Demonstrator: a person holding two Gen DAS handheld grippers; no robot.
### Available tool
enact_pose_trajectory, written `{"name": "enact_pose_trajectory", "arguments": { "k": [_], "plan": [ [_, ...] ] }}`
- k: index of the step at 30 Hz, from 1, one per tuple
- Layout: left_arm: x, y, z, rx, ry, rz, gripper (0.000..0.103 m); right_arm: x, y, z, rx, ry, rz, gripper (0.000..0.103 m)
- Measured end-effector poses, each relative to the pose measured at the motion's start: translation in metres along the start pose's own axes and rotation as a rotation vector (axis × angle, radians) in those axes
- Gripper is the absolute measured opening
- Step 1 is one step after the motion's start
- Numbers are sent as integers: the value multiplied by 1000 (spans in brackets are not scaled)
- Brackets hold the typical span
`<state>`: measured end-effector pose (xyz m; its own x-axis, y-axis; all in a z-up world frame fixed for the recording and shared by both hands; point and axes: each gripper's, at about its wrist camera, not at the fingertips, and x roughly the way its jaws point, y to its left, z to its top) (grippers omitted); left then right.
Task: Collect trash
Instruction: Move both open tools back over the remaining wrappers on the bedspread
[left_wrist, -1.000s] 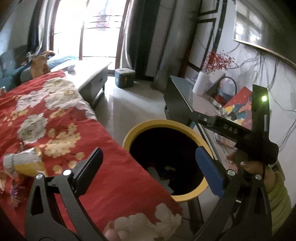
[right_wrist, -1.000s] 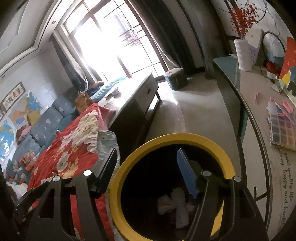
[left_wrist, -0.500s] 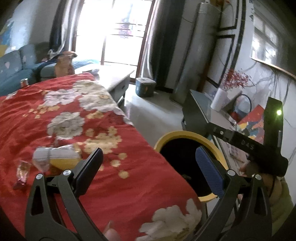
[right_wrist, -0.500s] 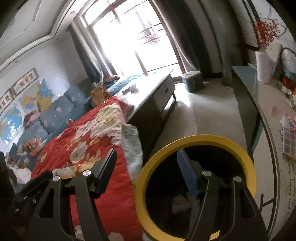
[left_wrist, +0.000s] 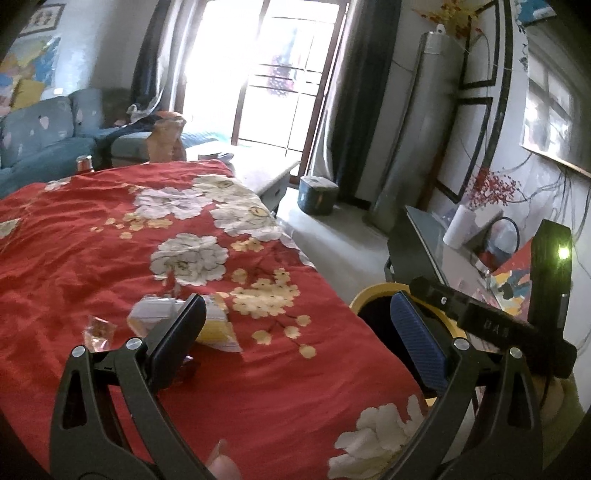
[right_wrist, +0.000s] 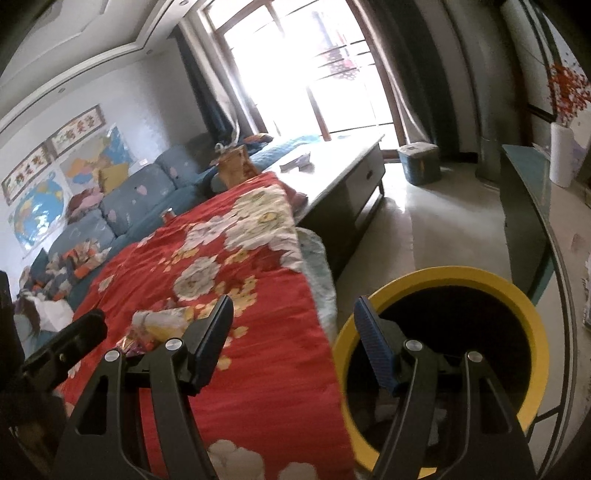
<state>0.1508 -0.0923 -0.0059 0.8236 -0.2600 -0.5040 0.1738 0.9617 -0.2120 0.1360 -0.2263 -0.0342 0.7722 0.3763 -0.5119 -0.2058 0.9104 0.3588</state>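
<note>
Hovering over a red floral blanket (left_wrist: 110, 258), the left gripper (left_wrist: 295, 332) holds its jaws wide apart and empty; a crumpled white-and-yellow wrapper (left_wrist: 218, 325) and a small clear wrapper (left_wrist: 98, 332) lie on the blanket just beyond its left finger. Seen from the right wrist, the right gripper (right_wrist: 291, 332) is likewise parted with nothing between its pads, above the blanket's edge and beside the yellow-rimmed bin (right_wrist: 480, 277) on the floor, which holds some pale scraps
</note>
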Motion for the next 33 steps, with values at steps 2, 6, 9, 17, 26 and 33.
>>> {"name": "enact_pose_trajectory", "arguments": {
  "k": [2,6,9,17,26,33],
  "plan": [
    [-3,4,0,-8,-5,9,92,3,8,-1,-16,8,9,65],
    [-9,15,0,-26,-13,21,92,7,23,-3,-44,24,30,65],
    [-13,23,0,-43,-17,32,92,10,33,-5,-63,36,43,65],
    [-22,47,-2,-95,-25,63,92,18,57,-12,-110,63,72,65],
    [-37,85,-5,-175,-40,118,92,31,85,-17,-175,93,107,65],
    [-54,124,-8,-266,-60,163,92,45,111,-18,-248,108,126,65]
  ]
}}
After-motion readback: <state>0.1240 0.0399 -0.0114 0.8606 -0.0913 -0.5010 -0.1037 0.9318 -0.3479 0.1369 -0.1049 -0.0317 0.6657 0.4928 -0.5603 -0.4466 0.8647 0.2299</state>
